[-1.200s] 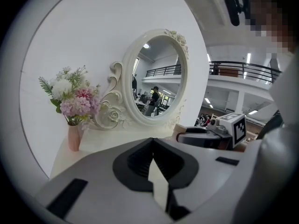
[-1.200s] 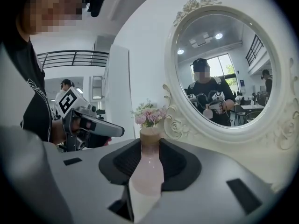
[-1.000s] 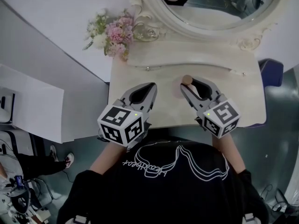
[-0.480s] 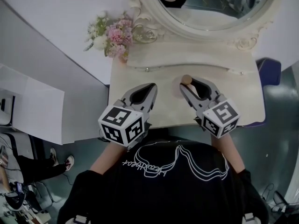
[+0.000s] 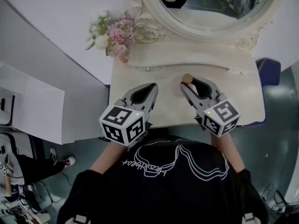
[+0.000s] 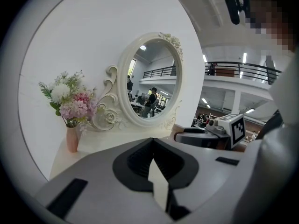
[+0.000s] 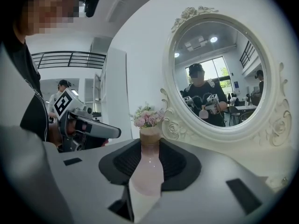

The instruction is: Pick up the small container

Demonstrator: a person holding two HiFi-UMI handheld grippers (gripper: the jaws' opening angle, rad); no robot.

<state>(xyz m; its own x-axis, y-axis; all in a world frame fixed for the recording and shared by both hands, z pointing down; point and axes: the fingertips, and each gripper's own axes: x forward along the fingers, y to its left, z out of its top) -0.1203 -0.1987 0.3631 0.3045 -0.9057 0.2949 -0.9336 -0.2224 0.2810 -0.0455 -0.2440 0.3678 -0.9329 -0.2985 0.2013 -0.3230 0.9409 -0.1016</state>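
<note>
Right hand-held gripper, jaws part-closed, clamps the small container, a pink corked bottle, over the bench in front of the mirror. Over the last second nothing has shifted. The grip looks settled, so the pick-up appears essentially complete. Left hand-held gripper is closed and empty.

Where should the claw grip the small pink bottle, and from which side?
Grip the body of the bottle, below the cork, coming level from the front. It is upright and wider there than at the neck, so a hold across both sides should be firmest; the right claw is shut on it so.
</note>
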